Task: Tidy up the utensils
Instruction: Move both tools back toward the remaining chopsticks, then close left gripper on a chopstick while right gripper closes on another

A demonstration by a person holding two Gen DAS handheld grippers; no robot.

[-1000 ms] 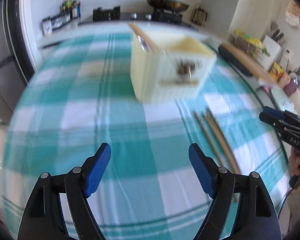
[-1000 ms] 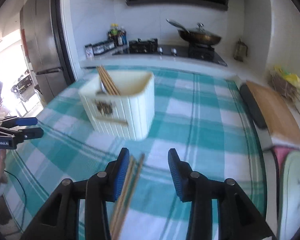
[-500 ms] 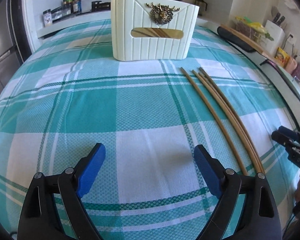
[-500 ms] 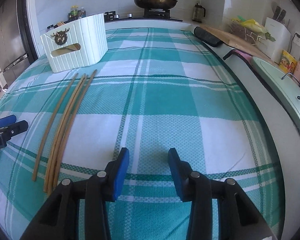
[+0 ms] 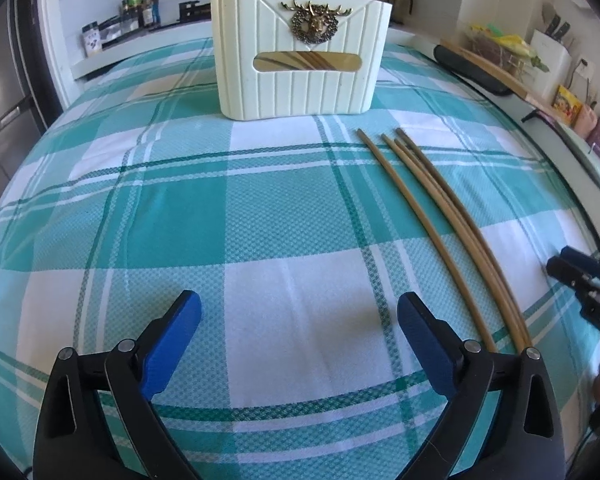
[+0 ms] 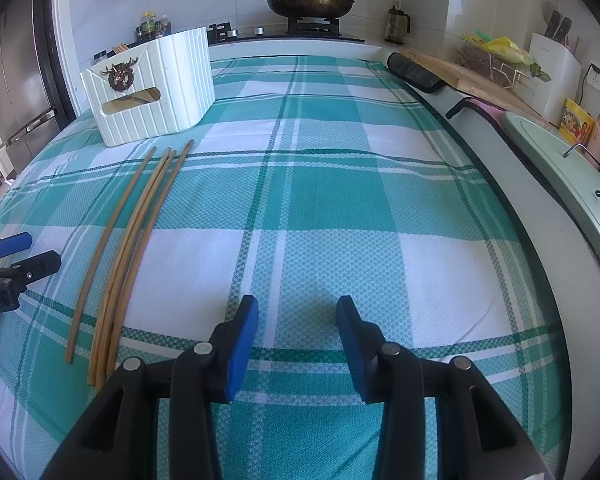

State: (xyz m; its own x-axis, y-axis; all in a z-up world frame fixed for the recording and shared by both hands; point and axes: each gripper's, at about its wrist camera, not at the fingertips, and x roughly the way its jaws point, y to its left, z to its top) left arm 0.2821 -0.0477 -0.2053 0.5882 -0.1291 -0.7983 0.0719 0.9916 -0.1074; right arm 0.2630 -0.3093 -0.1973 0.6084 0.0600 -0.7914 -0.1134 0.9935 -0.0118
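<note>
A cream ribbed utensil holder (image 5: 300, 56) with a brass deer emblem stands at the far side of the checked cloth; chopstick ends stick out of its top left. It also shows in the right wrist view (image 6: 152, 92). Several loose bamboo chopsticks (image 5: 440, 220) lie side by side on the cloth in front of it, also in the right wrist view (image 6: 128, 248). My left gripper (image 5: 299, 320) is open and empty, left of the chopsticks. My right gripper (image 6: 297, 322) is open and empty, right of them.
The teal and white checked cloth (image 5: 180, 200) covers the table. A stove with a lidded pan (image 6: 310, 2) stands behind. A cutting board (image 6: 472, 76), knife block (image 6: 552, 64) and sink (image 6: 572, 168) line the right counter. A fridge (image 6: 16, 92) is at the left.
Both grippers have pulled back from the holder to the near side of the table over the last second, empty. Since half a second ago the views barely differ.
</note>
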